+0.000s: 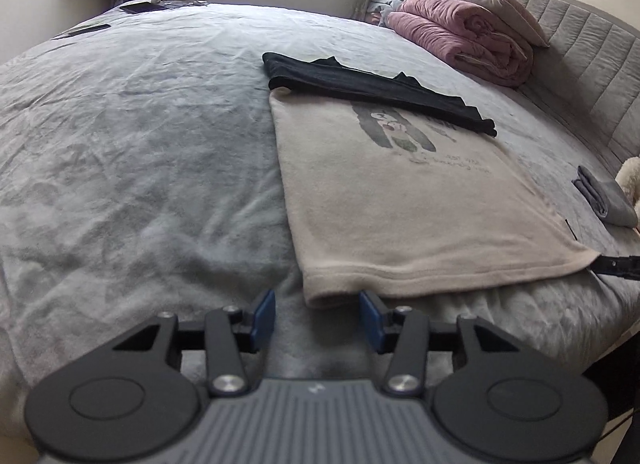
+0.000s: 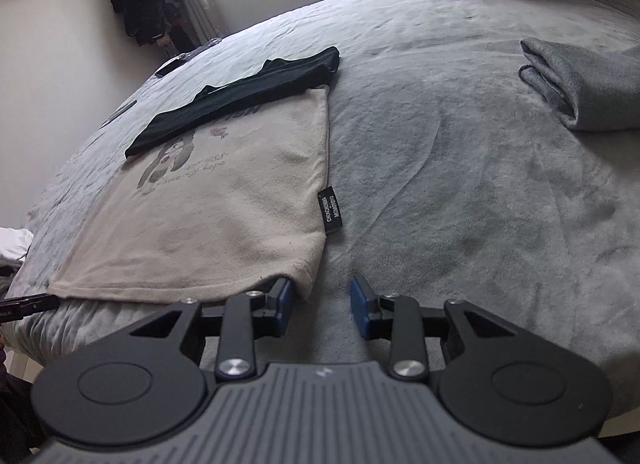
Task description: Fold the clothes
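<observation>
A cream T-shirt point(image 1: 404, 200) with a cartoon print lies flat on the grey bed cover point(image 1: 140, 152), its hem toward the near edge of the bed, with black sleeves point(image 1: 372, 90) folded across its upper part. The left claw point(image 1: 317, 314) hangs at the hem's left corner, jaws partly apart with nothing between them, the corner lying just ahead of its blue pads point(image 1: 264, 314). The right claw point(image 2: 320, 306) stands at the hem's right corner, jaws partly apart and empty, its left pad just beside the cloth. A black side label point(image 2: 331, 210) sticks out from the shirt's right edge. A folded grey garment point(image 2: 584, 84) lies well apart to the right, and a pink quilt point(image 1: 460, 38) sits by the headboard
</observation>
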Demonstrator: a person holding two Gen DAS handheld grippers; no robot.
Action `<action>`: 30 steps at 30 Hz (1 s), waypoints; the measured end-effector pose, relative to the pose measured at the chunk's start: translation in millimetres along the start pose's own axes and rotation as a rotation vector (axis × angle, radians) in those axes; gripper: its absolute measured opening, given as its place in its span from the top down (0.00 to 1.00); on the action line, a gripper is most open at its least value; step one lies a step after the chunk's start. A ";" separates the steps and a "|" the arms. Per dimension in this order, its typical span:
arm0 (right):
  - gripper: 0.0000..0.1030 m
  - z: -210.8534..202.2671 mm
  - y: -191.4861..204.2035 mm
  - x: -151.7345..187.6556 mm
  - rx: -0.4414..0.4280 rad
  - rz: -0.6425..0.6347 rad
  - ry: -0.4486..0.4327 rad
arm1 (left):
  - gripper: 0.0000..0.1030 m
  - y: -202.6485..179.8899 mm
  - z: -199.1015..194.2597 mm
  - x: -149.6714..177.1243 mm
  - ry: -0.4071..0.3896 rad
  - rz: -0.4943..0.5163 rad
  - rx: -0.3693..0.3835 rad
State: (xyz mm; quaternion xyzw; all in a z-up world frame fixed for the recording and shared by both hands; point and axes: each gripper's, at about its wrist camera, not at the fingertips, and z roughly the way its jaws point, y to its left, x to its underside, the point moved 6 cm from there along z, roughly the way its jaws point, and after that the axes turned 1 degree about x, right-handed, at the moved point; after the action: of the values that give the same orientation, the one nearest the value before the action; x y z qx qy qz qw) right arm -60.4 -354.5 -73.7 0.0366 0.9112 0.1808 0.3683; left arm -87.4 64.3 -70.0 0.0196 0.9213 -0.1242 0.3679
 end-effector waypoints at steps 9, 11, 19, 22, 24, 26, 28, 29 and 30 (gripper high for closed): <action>0.93 1.6 -3.2 -2.8 -0.037 0.108 -0.012 | 0.94 7.7 2.9 -4.0 -0.019 -0.074 -0.013; 0.93 -2.5 1.3 -4.1 -0.020 0.068 -0.032 | 0.95 6.7 0.3 -4.0 -0.022 -0.066 -0.016; 0.94 -30.0 2.5 -16.5 -0.006 -0.008 -0.100 | 0.95 0.8 -25.0 -12.6 -0.020 -0.004 -0.017; 0.94 -21.9 1.0 -16.1 0.034 -0.036 -0.074 | 0.95 -0.4 -18.9 -9.1 -0.003 0.031 -0.045; 0.94 -20.5 4.0 -16.4 0.049 -0.068 -0.073 | 0.95 -0.8 -12.5 -5.9 0.011 0.048 -0.066; 0.94 -15.2 8.9 -12.8 0.099 -0.147 -0.055 | 0.95 -0.8 -5.8 -2.7 0.025 0.056 -0.081; 0.94 -4.6 9.3 -6.2 0.115 -0.177 -0.014 | 0.94 -6.7 -0.9 0.8 0.031 0.120 -0.110; 0.94 -0.7 9.2 -3.2 0.122 -0.191 0.001 | 0.94 -9.6 -1.5 1.1 0.028 0.149 -0.123; 0.93 0.3 10.1 -2.2 0.122 -0.201 0.003 | 0.94 -11.1 -3.4 0.8 0.025 0.160 -0.127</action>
State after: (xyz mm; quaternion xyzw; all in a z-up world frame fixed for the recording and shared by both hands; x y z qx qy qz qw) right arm -59.3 -345.5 -68.9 -0.0328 0.9202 0.0873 0.3801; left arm -91.7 54.3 -65.7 0.0713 0.9274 -0.0356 0.3655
